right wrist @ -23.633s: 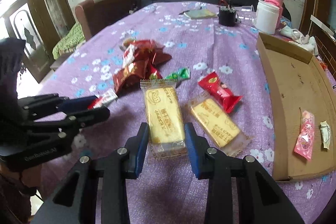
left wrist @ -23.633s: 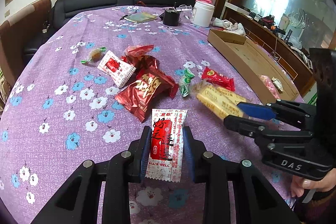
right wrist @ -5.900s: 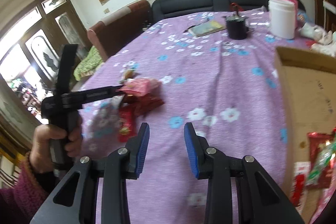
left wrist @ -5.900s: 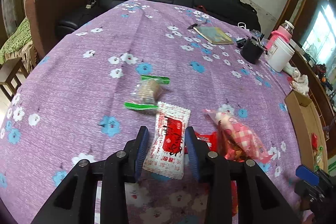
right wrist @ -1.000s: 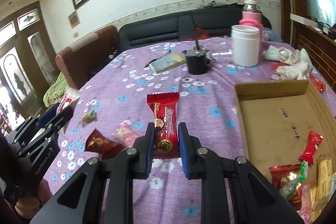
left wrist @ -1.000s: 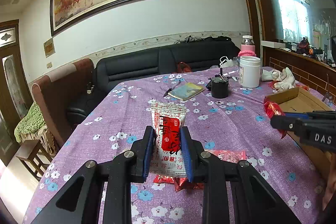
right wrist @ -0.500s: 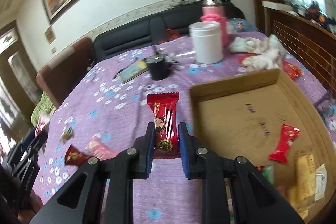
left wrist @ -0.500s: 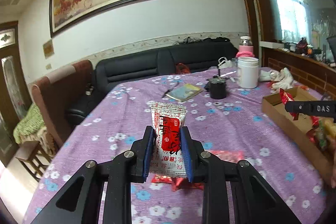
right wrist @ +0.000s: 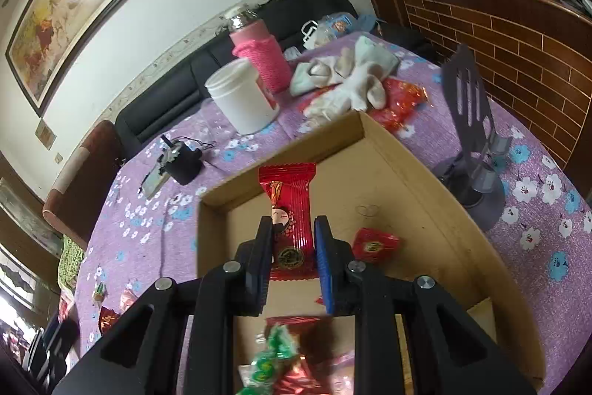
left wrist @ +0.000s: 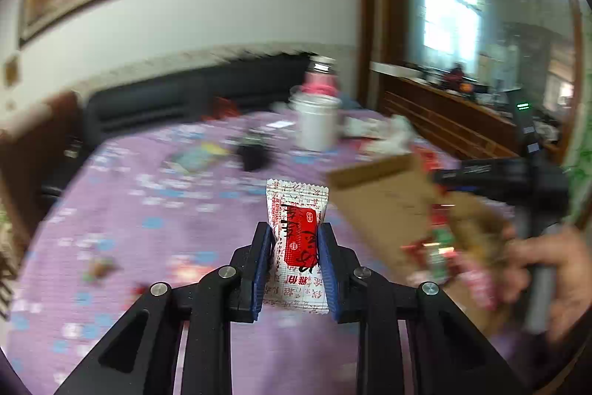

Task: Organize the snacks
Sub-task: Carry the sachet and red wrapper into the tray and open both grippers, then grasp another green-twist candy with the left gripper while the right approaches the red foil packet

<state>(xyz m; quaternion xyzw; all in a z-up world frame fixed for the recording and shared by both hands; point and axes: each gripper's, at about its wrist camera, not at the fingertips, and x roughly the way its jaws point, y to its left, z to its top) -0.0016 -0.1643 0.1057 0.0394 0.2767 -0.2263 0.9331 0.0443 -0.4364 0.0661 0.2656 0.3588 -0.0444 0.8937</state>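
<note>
In the left wrist view the left gripper (left wrist: 295, 258) sits at the bottom centre of the frame, its 2 blue pads pinching a white snack packet (left wrist: 297, 239) with a red label, held upright above the table (left wrist: 155, 232) with its purple flowered cloth. To the right of centre lies the cardboard box (left wrist: 384, 206), blurred, with several snacks showing at its lower right end. At the right edge of that frame a hand (left wrist: 547, 269) holds the right gripper, whose black body reaches in over the box. A white jar (left wrist: 317, 124) and a black cup (left wrist: 253, 154) stand further back on the table, in the upper middle of the frame.

In the right wrist view the right gripper (right wrist: 294, 258) is at the bottom centre, its pads clamped on a red snack packet (right wrist: 290, 210) that hangs over the inside of the box (right wrist: 399, 173). A small red candy (right wrist: 375, 243) lies on the box floor just right of the gripper, and a green-wrapped sweet (right wrist: 273, 354) and other wrappers lie at the bottom of the frame. A few snacks remain on the table at the lower left
</note>
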